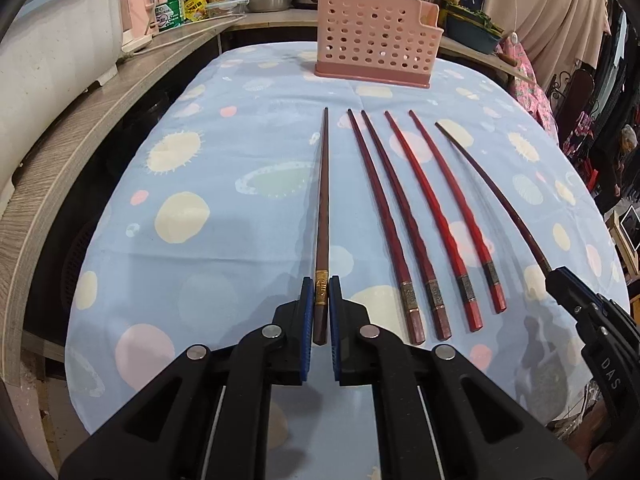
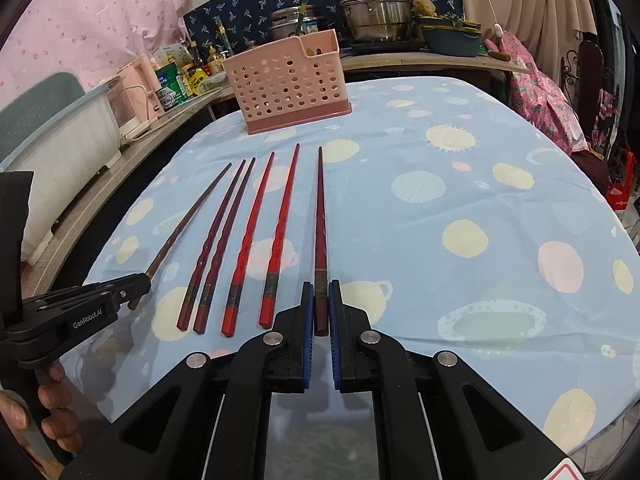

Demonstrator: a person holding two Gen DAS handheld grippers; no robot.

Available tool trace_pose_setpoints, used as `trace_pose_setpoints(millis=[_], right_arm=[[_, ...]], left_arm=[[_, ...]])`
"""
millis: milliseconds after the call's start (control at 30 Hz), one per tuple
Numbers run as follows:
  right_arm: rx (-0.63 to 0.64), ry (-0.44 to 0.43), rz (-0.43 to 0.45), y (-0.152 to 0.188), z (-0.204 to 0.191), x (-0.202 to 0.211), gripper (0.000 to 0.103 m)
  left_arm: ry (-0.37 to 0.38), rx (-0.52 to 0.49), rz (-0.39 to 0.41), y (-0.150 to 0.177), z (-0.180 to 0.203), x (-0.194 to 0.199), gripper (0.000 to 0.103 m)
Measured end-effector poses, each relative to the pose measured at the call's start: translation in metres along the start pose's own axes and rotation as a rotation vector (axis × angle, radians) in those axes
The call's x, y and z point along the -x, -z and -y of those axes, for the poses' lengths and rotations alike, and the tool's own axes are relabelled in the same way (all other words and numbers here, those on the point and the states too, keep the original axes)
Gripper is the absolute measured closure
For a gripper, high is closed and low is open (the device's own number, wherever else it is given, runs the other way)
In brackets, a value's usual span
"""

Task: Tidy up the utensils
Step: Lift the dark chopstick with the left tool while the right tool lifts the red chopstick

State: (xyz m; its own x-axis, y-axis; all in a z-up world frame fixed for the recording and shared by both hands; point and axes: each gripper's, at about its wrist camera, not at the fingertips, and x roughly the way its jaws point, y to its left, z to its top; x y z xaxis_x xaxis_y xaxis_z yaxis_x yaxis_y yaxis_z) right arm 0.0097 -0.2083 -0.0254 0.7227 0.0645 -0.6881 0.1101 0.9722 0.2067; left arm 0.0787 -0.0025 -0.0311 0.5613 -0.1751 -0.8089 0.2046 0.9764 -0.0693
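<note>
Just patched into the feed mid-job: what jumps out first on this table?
Six chopsticks lie in a row on the blue patterned tablecloth. The left gripper is shut on the leftmost brown chopstick, and the right gripper on the rightmost dark chopstick. Four red chopsticks lie between them, and a pink perforated utensil holder stands at the far edge.

"GenRobot.AI" on the left claw (image 2: pixel 136 286), "DAS" on the right claw (image 1: pixel 558 280)

Blue planet-print tablecloth (image 1: pixel 224 152); wooden counter (image 1: pixel 100 120) with steel pots (image 2: pixel 374 4); beige curtain (image 2: pixel 532 4)
</note>
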Motion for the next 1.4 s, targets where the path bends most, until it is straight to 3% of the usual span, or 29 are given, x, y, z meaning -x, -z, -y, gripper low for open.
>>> trace_pose_setpoints(millis=[333, 733, 1033, 1400], right_arm=[[-0.022, -0.027, 0.129, -0.042, 0.003, 0.041, 0.096], [-0.059, -0.050, 0.277, -0.111, 0.011, 0.078, 0.096], [-0.062, -0.055, 0.315, -0.147, 0.010, 0.082, 0.096], [-0.087, -0.108, 0.345, -0.189, 0.010, 0.080, 0.096]], left_arm=[[0.032, 0.027, 0.074, -0.025, -0.007, 0.036, 0.096], [0.045, 0.051, 0.189, -0.081, -0.013, 0.076, 0.096], [0.062, 0.063, 0.273, -0.132, -0.012, 0.096, 0.096], [0.106, 0.085, 0.300, -0.182, -0.014, 0.101, 0.096]])
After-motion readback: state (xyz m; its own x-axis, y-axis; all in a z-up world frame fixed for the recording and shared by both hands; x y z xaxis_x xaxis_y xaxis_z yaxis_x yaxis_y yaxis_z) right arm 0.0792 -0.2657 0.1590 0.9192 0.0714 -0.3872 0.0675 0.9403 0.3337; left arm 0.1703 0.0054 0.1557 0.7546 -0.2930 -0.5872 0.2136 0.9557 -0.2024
